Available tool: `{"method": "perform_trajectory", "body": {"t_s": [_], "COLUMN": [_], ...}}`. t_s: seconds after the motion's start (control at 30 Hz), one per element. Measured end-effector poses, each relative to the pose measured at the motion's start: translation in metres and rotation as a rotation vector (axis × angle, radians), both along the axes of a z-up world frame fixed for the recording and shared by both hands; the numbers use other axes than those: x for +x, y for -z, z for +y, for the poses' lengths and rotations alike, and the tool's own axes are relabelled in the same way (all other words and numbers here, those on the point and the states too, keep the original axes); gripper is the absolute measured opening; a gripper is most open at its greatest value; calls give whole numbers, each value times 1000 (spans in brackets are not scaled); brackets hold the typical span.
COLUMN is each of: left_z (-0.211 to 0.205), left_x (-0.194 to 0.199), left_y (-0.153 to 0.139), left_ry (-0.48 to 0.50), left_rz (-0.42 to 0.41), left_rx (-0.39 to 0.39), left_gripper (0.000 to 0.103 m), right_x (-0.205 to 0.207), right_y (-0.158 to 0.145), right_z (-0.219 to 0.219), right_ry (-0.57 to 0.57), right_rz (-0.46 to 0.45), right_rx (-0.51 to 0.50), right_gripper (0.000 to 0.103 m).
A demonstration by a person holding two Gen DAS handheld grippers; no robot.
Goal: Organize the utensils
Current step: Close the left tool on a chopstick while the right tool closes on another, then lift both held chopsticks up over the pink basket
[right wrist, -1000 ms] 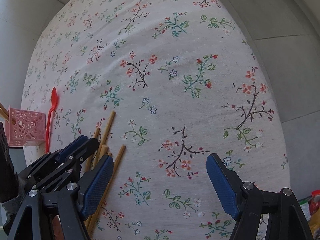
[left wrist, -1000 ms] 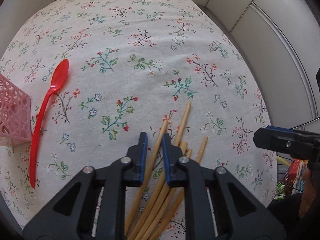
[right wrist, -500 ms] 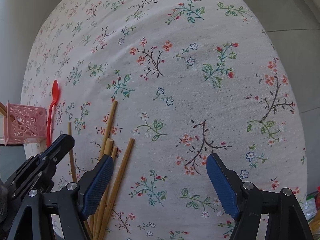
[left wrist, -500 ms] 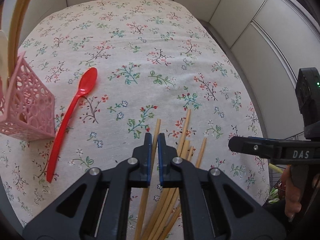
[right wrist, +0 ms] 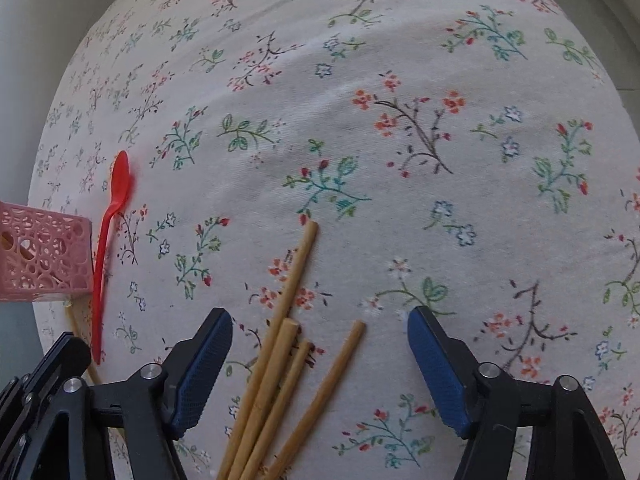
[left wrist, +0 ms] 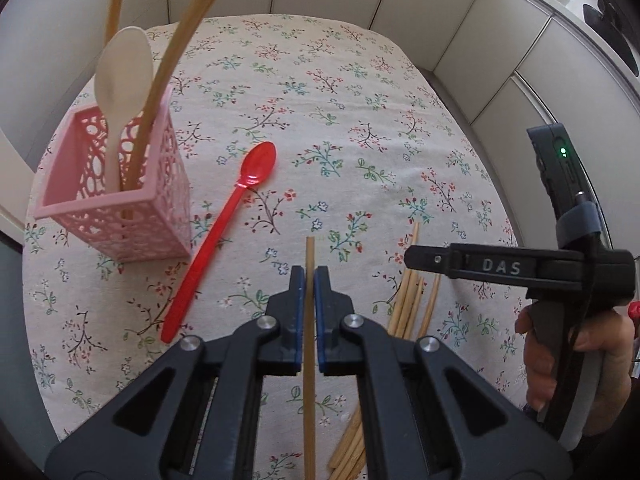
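My left gripper (left wrist: 307,278) is shut on a single wooden chopstick (left wrist: 309,252), held above the floral tablecloth (left wrist: 320,100). To its left stands a pink lattice basket (left wrist: 160,216) holding a cream spoon (left wrist: 120,76) and two chopsticks (left wrist: 160,80). A red plastic spoon (left wrist: 224,236) lies beside the basket. My right gripper (right wrist: 318,316) hovers over a pile of several loose chopsticks (right wrist: 280,340). Its jaws are closing, the sticks lie between them, and the pads touch none. In the right wrist view the red spoon (right wrist: 106,236) and basket (right wrist: 44,256) sit at far left.
A person's hand (left wrist: 560,360) holds the right gripper's handle at the right edge. Grey panelled walls (left wrist: 480,40) ring the table closely at the back and right. The cloth's far half (right wrist: 360,60) carries no objects.
My left gripper closed on one chopstick, lifted it from the pile and carried it left toward the basket. My right gripper shifted left over the pile and its jaws narrowed.
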State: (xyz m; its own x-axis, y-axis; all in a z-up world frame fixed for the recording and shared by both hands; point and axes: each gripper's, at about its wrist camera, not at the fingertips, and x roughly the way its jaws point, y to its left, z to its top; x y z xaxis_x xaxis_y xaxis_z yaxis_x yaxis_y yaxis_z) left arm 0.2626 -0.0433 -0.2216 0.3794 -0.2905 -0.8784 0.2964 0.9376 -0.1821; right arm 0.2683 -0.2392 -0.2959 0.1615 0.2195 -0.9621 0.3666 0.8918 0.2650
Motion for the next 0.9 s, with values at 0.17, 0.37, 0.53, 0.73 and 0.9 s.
{"method": "perform_trajectory", "body": {"t_s": [0.17, 0.37, 0.53, 0.73, 0.9], "left_z": [7, 8, 9, 14, 16], "left_x": [-2, -4, -4, -3, -3], "left_y": [-4, -2, -2, -5, -10], "left_ry": [2, 11, 0, -15, -26], "left_rz": [-10, -5, -11, -19, -35], "left_rx": [1, 5, 8, 8, 6], "left_gripper": [6, 6, 6, 6, 6], "right_x": [13, 22, 23, 18, 6], "right_y": [0, 4, 4, -3, -24], "right_z": [26, 36, 29, 17, 10], "right_ry": [-41, -52, -38, -16, -22], "right_rz": [-36, -57, -101, -132, -179], "right_rx": [-152, -212, -142, -68, -43], "right_gripper": [45, 12, 10, 9, 9]}}
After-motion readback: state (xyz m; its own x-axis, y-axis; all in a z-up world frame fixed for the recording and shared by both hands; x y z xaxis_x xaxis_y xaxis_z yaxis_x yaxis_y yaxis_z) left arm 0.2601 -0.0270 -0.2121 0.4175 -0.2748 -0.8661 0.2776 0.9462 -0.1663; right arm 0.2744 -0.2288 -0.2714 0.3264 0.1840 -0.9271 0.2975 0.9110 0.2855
